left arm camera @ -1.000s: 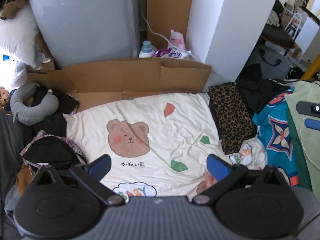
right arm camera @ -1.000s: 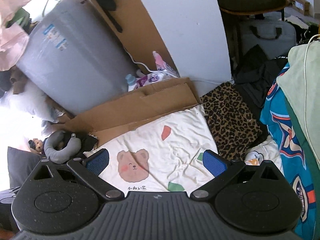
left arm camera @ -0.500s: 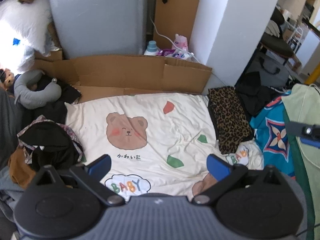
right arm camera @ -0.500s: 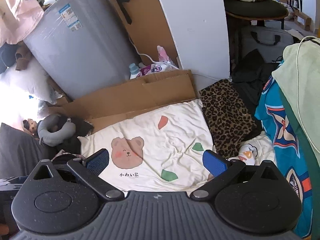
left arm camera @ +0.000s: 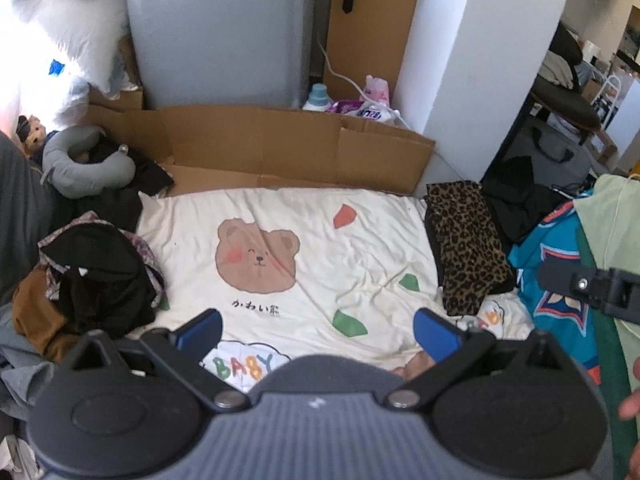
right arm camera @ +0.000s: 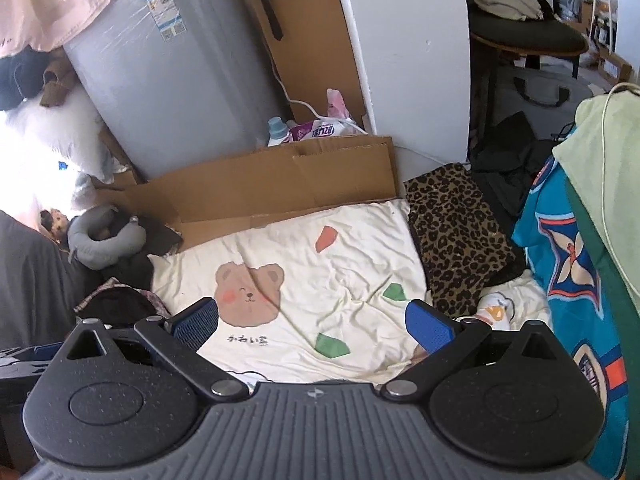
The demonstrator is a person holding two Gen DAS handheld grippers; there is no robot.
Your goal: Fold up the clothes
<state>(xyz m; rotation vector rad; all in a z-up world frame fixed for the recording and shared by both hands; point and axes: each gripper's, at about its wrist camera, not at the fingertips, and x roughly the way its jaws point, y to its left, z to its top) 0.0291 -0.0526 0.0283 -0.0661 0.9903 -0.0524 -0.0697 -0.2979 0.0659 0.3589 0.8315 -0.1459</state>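
A cream blanket with a brown bear print [left arm camera: 304,264] lies spread on the floor; it also shows in the right wrist view [right arm camera: 304,280]. A folded leopard-print garment [left arm camera: 466,244] [right arm camera: 456,236] lies at its right edge. A pile of dark and patterned clothes [left arm camera: 96,280] sits at its left. My left gripper [left arm camera: 318,334] is open and empty, high above the blanket's near edge. My right gripper [right arm camera: 312,326] is open and empty, also above the blanket. Part of the right gripper shows at the right edge of the left wrist view [left arm camera: 592,286].
A cardboard sheet [left arm camera: 280,148] stands behind the blanket, with a grey appliance [left arm camera: 216,32] and detergent bottles [left arm camera: 316,98] behind it. A grey neck pillow [left arm camera: 84,164] lies at the left. Teal and light green garments [right arm camera: 568,264] hang at the right. A white pillar [left arm camera: 472,60] stands at back right.
Both grippers have risen and pulled back from the blanket, so more of the floor and the clothes pile shows. Both stay open and empty.
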